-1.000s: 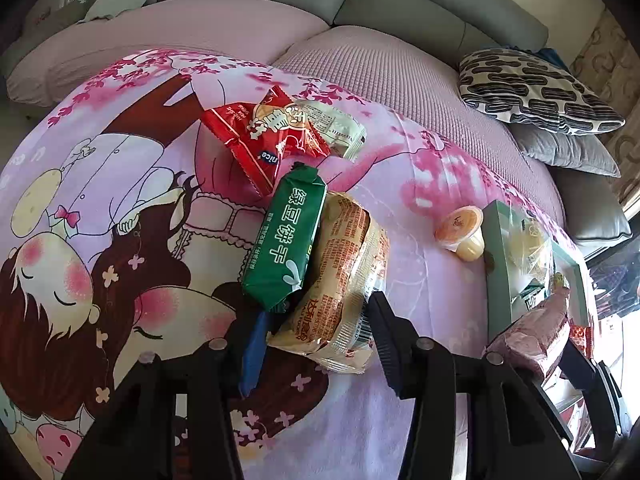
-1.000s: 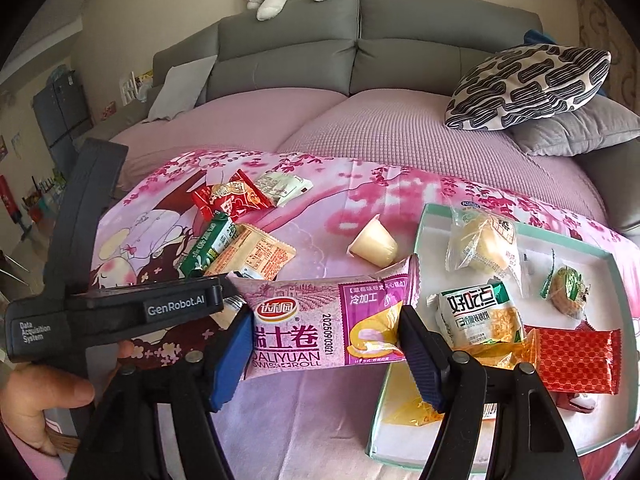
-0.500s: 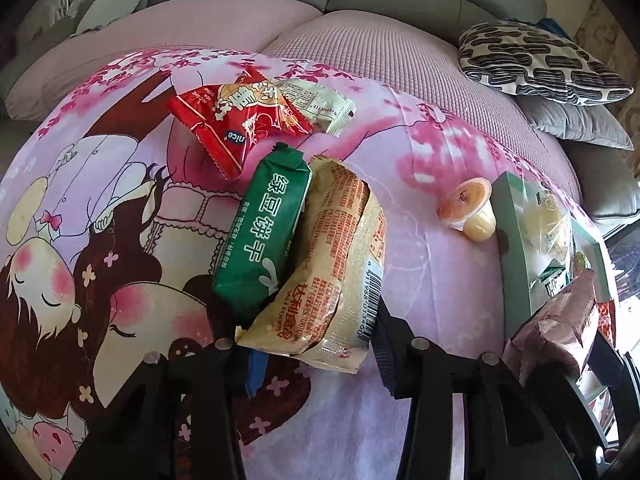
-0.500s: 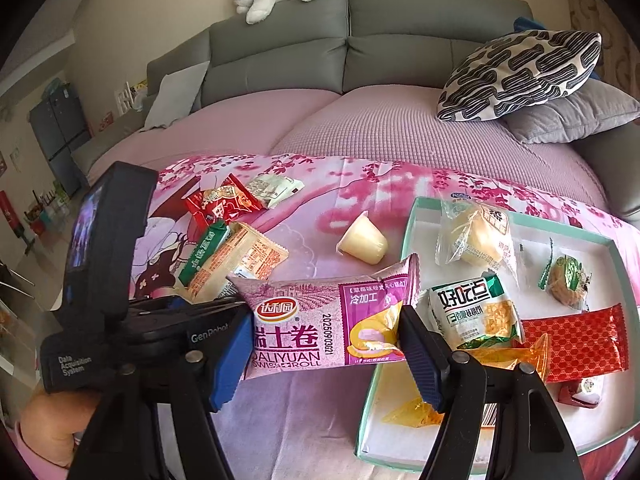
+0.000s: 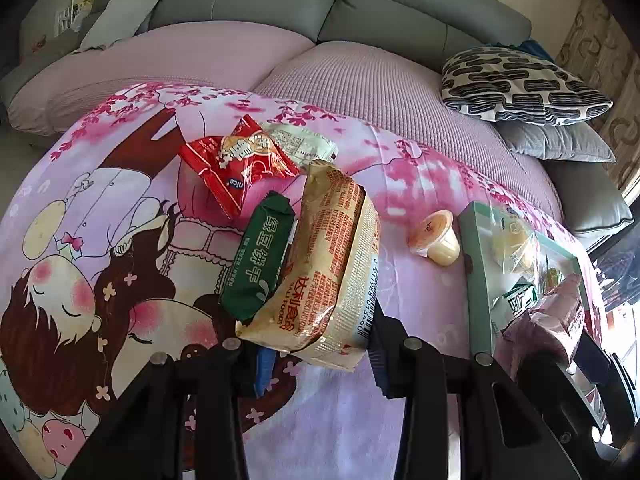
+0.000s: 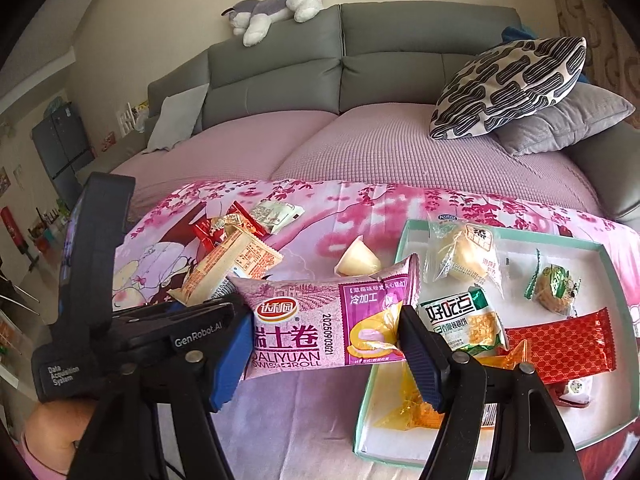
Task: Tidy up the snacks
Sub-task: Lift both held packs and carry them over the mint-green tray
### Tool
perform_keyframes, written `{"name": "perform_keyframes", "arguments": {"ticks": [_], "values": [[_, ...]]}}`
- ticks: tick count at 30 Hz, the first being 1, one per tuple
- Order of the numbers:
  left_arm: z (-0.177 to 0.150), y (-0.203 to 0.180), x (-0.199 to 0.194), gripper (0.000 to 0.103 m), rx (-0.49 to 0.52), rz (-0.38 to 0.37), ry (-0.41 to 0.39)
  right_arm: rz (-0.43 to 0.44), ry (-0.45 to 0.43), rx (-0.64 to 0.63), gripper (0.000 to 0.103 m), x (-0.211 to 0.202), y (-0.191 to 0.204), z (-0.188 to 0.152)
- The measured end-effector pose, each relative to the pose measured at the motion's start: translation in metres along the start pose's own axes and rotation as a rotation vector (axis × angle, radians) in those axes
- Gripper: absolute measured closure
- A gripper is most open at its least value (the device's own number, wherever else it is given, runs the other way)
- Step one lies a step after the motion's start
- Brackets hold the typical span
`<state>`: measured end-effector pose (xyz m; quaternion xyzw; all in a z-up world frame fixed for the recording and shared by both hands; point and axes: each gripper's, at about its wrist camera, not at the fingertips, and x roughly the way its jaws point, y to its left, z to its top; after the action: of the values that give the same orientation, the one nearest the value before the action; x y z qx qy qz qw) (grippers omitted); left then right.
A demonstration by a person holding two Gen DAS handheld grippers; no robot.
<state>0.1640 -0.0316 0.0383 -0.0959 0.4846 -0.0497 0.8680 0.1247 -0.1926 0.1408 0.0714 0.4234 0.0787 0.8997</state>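
Note:
My left gripper point(image 5: 318, 350) is shut on a tan and orange snack packet point(image 5: 326, 268), lifted and tilted above the pink cartoon cloth; it also shows in the right wrist view point(image 6: 232, 268). My right gripper point(image 6: 324, 356) is shut on a pink Swiss roll packet point(image 6: 324, 320), held by the left edge of the mint-rimmed white tray point(image 6: 404, 240). A green biscuit packet point(image 5: 258, 264), a red packet point(image 5: 236, 164), a pale green packet point(image 5: 304, 146) and a jelly cup point(image 5: 436, 238) lie on the cloth.
The tray holds several wrapped snacks, among them a bun point(image 6: 460, 256), a green-white packet point(image 6: 460, 320) and a red wafer packet point(image 6: 560, 344). A grey sofa point(image 6: 400, 52) with patterned cushion point(image 6: 508, 84) stands behind. The left gripper's body point(image 6: 92, 272) is close on the left.
My left gripper has closed on the tan packet and lifted it off the cloth, away from the green packet. My right gripper holds the Swiss roll nearly still by the tray.

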Motion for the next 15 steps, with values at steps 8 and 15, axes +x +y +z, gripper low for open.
{"name": "perform_keyframes", "arguments": {"ticks": [8, 15], "values": [[0.004, -0.006, -0.021, 0.062, 0.0, -0.006, -0.056, -0.007, -0.035, 0.017, 0.03, -0.014, -0.004, 0.005], [0.001, -0.023, -0.033, 0.062, 0.014, -0.027, -0.079, -0.061, -0.042, 0.072, 0.03, -0.025, -0.026, 0.005]]}}
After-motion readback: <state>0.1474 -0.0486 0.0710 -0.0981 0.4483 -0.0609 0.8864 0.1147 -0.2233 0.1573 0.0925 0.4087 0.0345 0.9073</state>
